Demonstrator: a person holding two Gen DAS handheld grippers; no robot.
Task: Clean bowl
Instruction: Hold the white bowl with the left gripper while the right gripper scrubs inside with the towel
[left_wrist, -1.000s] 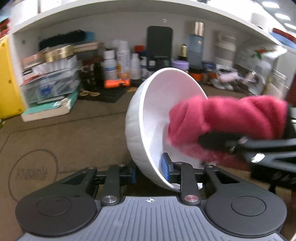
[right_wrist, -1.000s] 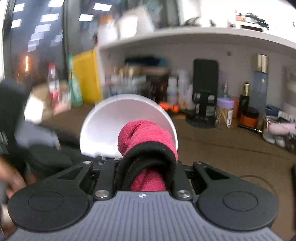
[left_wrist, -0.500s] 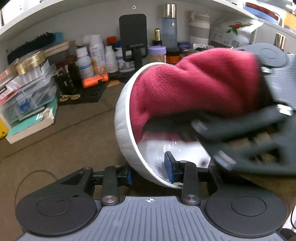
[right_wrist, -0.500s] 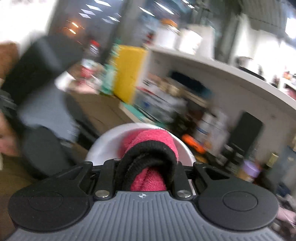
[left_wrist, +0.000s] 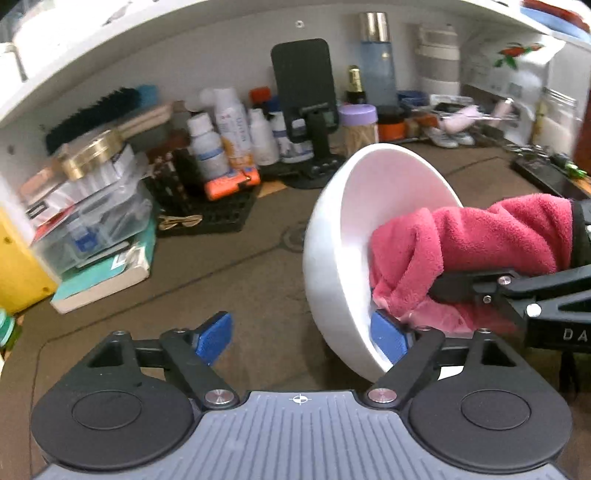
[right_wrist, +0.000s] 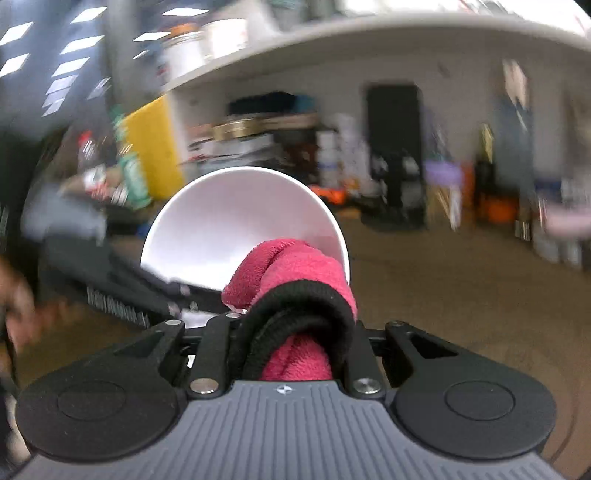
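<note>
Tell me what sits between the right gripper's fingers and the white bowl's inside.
A pink cloth, clamped in the right gripper, fills that stretch and reaches into the bowl; both wrist views show it.

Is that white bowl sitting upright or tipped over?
Tipped. The bowl stands on its side, mouth facing the red cloth pushed into it; its rim sits between the opening left gripper pads.

The right wrist view is motion-blurred: the shelf clutter (right_wrist: 332, 147) smears beyond reading. The red cloth (right_wrist: 295, 273) hides the right gripper's fingers and probably part of the bowl (right_wrist: 229, 221). In the left wrist view, the right gripper (left_wrist: 517, 291) runs off the edge.
</note>
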